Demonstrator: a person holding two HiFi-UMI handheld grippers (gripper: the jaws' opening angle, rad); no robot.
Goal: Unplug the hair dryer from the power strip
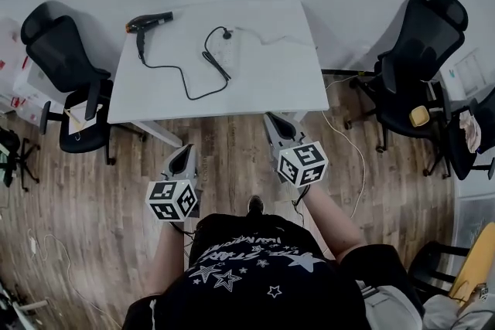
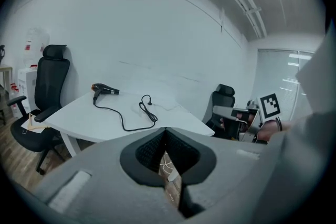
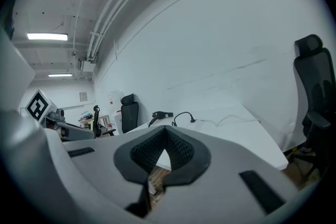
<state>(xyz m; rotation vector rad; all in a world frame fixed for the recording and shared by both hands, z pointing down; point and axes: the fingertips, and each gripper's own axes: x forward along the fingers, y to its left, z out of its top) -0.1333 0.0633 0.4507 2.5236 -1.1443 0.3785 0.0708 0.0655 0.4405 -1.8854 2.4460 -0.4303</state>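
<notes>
"Where's the hair dryer [image 1: 148, 22]?"

"Upper left of the frame, lying on the white worktop [image 1: 286, 85]. Its cord [image 1: 179, 72] loops over to the power strip [image 1: 230, 50] at upper centre."

"And the jaws?"

"Left gripper [image 1: 185, 151] and right gripper [image 1: 273, 120], lower centre: both closed, holding nothing."

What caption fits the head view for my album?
Left gripper and right gripper, both shut, face a table holding a hair dryer plugged into a power strip.

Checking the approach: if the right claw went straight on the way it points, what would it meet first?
Probably the near edge of the white table, just ahead of the right claw; height is unclear, so it might skim over.
</notes>
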